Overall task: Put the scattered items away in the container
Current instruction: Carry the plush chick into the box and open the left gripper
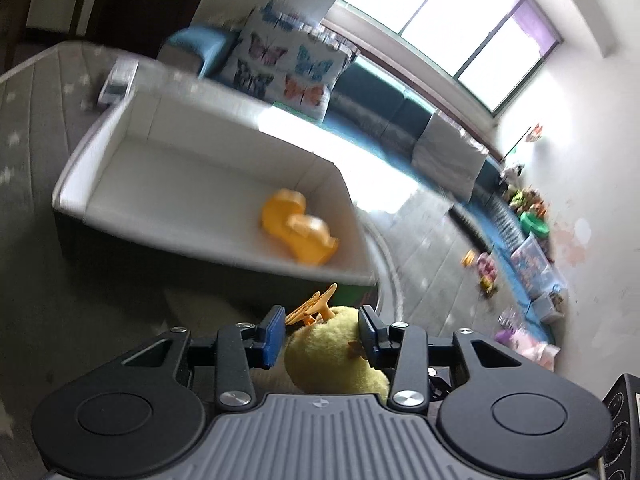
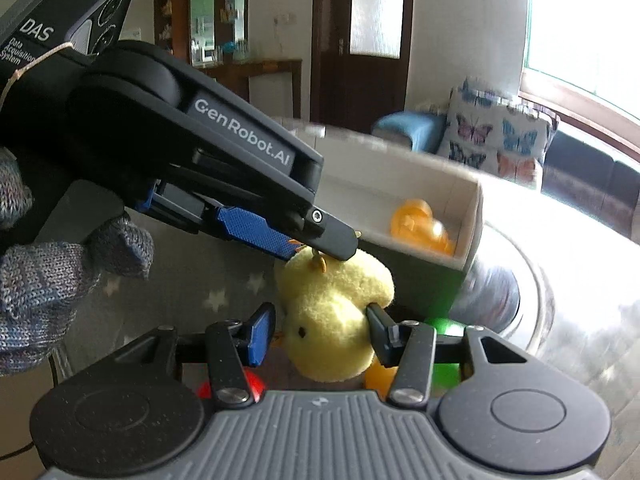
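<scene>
A yellow plush chick [image 1: 334, 354] [image 2: 334, 314] hangs between both grippers. My left gripper [image 1: 322, 332] is shut on its body, its orange feet sticking out in front; in the right wrist view the left gripper [image 2: 316, 246] grips the chick from above. My right gripper [image 2: 320, 334] has its jaws around the chick's head, the right finger touching it; a firm grip cannot be told. The white open box [image 1: 120, 196] [image 2: 472, 216] stands just beyond, with an orange plastic toy [image 1: 298, 232] [image 2: 422, 226] inside.
The box sits on a grey star-patterned mat [image 1: 24, 120]. Red [image 2: 252, 386], orange [image 2: 378, 378] and green [image 2: 446, 330] toys lie under my right gripper. A butterfly cushion [image 1: 280, 60], a teal sofa [image 1: 400, 108] and several toys along the wall [image 1: 532, 240] are behind.
</scene>
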`<state>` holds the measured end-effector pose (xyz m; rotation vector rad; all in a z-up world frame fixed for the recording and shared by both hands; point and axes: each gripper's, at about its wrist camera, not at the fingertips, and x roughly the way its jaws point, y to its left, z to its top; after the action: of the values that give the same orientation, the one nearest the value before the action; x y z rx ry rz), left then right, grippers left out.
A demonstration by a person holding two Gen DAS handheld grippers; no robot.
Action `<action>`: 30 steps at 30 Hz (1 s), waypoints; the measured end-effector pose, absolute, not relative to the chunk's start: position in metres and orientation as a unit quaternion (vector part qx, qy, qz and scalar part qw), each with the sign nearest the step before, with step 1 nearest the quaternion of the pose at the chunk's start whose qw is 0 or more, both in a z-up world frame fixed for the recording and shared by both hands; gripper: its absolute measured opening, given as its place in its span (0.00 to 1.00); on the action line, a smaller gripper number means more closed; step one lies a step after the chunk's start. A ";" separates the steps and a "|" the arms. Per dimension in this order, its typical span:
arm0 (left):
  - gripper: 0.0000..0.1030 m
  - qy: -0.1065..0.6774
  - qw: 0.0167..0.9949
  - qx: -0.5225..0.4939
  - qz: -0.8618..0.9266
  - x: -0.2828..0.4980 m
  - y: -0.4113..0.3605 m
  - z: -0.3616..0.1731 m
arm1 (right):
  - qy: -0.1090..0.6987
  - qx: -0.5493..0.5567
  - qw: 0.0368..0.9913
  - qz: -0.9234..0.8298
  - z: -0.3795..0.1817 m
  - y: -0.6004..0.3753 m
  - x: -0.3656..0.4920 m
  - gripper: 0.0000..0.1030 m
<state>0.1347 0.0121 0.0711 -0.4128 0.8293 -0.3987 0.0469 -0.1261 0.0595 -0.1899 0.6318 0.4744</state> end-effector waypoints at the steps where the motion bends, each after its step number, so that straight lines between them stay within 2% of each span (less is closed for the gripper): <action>1: 0.42 0.390 0.879 -0.197 -0.191 0.138 0.013 0.077 | 0.299 -0.094 0.921 0.231 0.065 -0.126 0.050 0.49; 12: 0.42 0.362 0.893 -0.209 -0.163 0.208 0.021 0.098 | 0.272 -0.105 0.923 0.251 0.089 -0.124 0.137 0.48; 20: 0.42 0.390 0.882 -0.225 -0.138 0.256 0.030 0.072 | 0.305 -0.106 0.908 0.267 0.067 -0.117 0.196 0.48; 30: 0.42 0.426 0.864 -0.239 -0.120 0.281 0.037 0.035 | 0.353 -0.110 0.886 0.278 0.031 -0.110 0.226 0.49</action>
<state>0.2814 0.0374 0.0355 -0.5004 0.8924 -0.2510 0.2259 -0.1098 0.0314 -0.2293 0.7339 0.5784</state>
